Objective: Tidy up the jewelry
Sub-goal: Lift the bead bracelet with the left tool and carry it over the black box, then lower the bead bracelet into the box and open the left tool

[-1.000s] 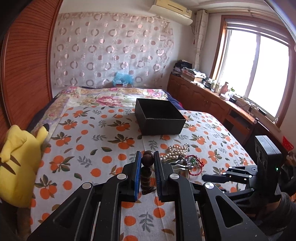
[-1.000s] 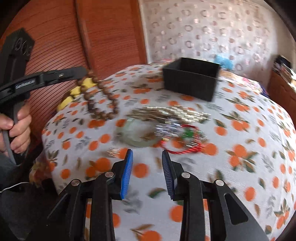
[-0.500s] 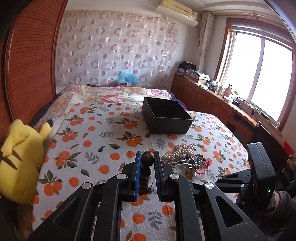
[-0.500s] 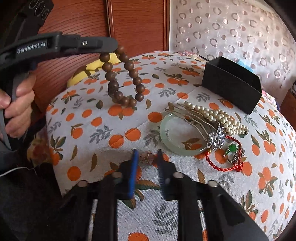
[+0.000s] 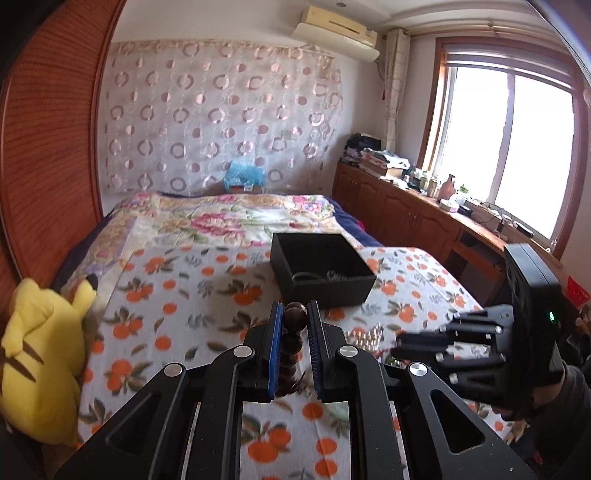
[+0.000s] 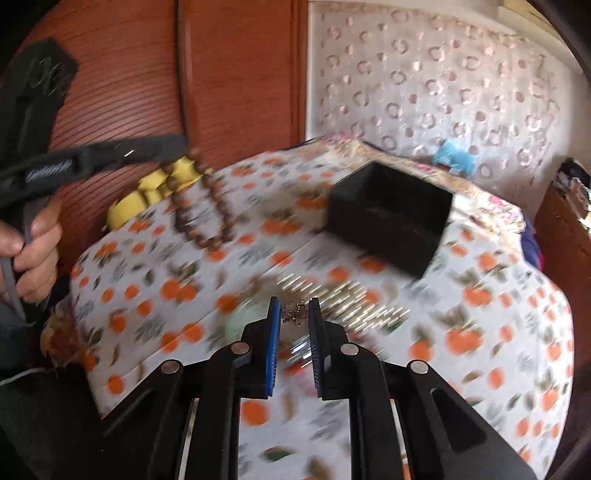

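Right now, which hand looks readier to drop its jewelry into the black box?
Probably left. The left gripper grips the beads, and the box lies straight ahead. The right gripper pinches a small trinket; the box sits off to its side.

A home bedroom: quilted bed (image 5: 207, 221), plush toy (image 5: 40, 373), wall air conditioner (image 5: 336, 35), curtained window (image 5: 509, 147)

I see my left gripper (image 5: 292, 347): matte black linkage arms, silver screws, ribbed blue pads (image 5: 274, 354). The right gripper (image 6: 293, 341) looks identical. Bare fingers (image 6: 35, 243) wrap a grey handle.
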### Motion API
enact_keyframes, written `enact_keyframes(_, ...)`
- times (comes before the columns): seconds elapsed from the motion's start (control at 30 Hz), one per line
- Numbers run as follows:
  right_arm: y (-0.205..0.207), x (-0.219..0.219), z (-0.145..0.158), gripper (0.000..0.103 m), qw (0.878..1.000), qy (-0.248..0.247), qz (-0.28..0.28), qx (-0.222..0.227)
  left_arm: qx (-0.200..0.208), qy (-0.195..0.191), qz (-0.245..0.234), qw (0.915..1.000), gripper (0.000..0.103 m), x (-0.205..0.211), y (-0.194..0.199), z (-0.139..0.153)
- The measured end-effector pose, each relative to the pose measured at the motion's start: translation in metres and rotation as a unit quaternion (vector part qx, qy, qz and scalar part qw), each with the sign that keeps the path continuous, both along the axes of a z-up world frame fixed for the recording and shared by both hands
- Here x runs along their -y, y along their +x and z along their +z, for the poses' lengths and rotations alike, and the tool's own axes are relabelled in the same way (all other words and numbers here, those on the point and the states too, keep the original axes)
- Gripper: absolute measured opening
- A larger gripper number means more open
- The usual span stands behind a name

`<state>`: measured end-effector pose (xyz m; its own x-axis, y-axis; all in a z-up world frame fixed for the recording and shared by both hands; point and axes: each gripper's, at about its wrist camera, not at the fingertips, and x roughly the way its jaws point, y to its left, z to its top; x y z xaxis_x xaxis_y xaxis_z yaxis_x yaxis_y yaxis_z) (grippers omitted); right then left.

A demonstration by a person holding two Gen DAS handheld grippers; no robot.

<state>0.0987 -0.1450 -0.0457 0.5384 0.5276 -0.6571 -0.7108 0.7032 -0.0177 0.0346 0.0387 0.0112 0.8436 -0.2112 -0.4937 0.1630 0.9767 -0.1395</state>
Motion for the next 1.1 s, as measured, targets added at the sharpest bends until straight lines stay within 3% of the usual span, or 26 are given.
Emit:
enact_keyframes(0.23, 0.059, 0.014, 0.021, 0.017, 0.998, 0.015, -0.051, 0.018, 0.008, 0.018, -0.005, 0.9998, 0.012, 0.013, 0.033, 0.011)
enact_keyframes(0.63, 0.133, 0.011, 0.014, 0.017, 0.996, 0.029, -0.087, -0.003, 0.004, 0.033, 0.000, 0.9994, 0.012, 0.025, 0.087, 0.025)
enact_keyframes(0.77, 0.146, 0.014, 0.010, 0.017, 0.995, 0.042, -0.089, -0.016, 0.005, 0.040, 0.000, 0.9992, 0.012, 0.032, 0.100, 0.031)
enact_keyframes(0.87, 0.149, 0.017, 0.007, 0.033, 0.994, 0.051, -0.091, -0.022, 0.004, 0.046, -0.001, 0.9989, 0.012, 0.036, 0.110, 0.033)
enact_keyframes(1.1, 0.146, 0.036, 0.004, 0.034, 0.992, 0.061, -0.104, -0.026, -0.002, 0.063, -0.004, 0.9980, 0.012, 0.050, 0.128, 0.033)
